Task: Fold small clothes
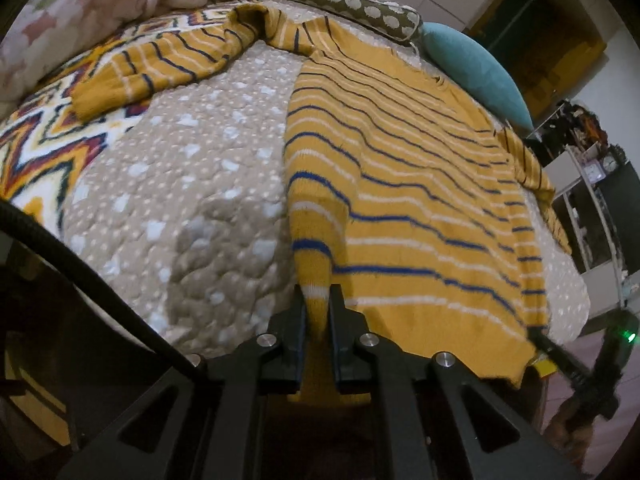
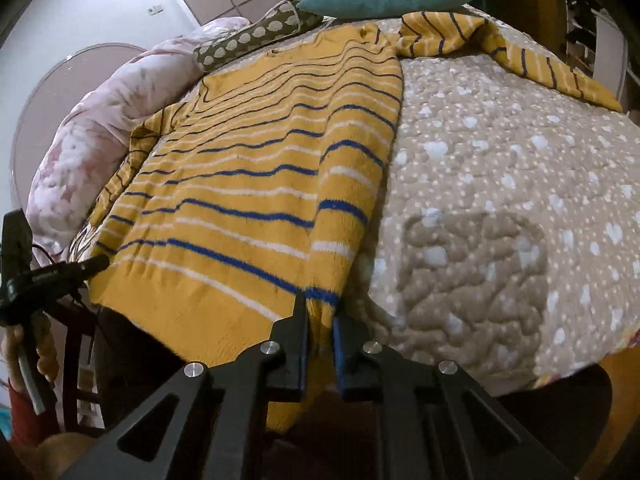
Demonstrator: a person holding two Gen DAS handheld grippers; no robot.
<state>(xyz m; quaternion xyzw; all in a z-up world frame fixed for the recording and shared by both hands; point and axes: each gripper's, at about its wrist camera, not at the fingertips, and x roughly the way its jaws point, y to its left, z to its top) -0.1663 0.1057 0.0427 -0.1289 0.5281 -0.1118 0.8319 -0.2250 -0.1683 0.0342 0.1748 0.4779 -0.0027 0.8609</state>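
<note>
A mustard sweater with blue and white stripes (image 1: pixel 420 184) lies spread on the beige spotted bedspread (image 1: pixel 192 184), collar at the far end, both sleeves out to the sides. My left gripper (image 1: pixel 318 300) is shut on the hem's left corner, which is pulled up into a ridge. In the right wrist view the same sweater (image 2: pixel 248 184) fills the left half, and my right gripper (image 2: pixel 320 312) is shut on the hem's right corner at the bed's near edge. Each gripper shows in the other's view: the right one (image 1: pixel 560 356) at the far hem corner, the left one (image 2: pixel 80 268) likewise.
A teal pillow (image 1: pixel 472 64) and an olive spotted bolster (image 1: pixel 348 4) lie beyond the collar. A pink floral duvet (image 2: pixel 100 136) is heaped at the head of the bed. A zigzag blanket (image 1: pixel 36 152) lies at the left. Shelves (image 1: pixel 592 200) stand beyond the bed.
</note>
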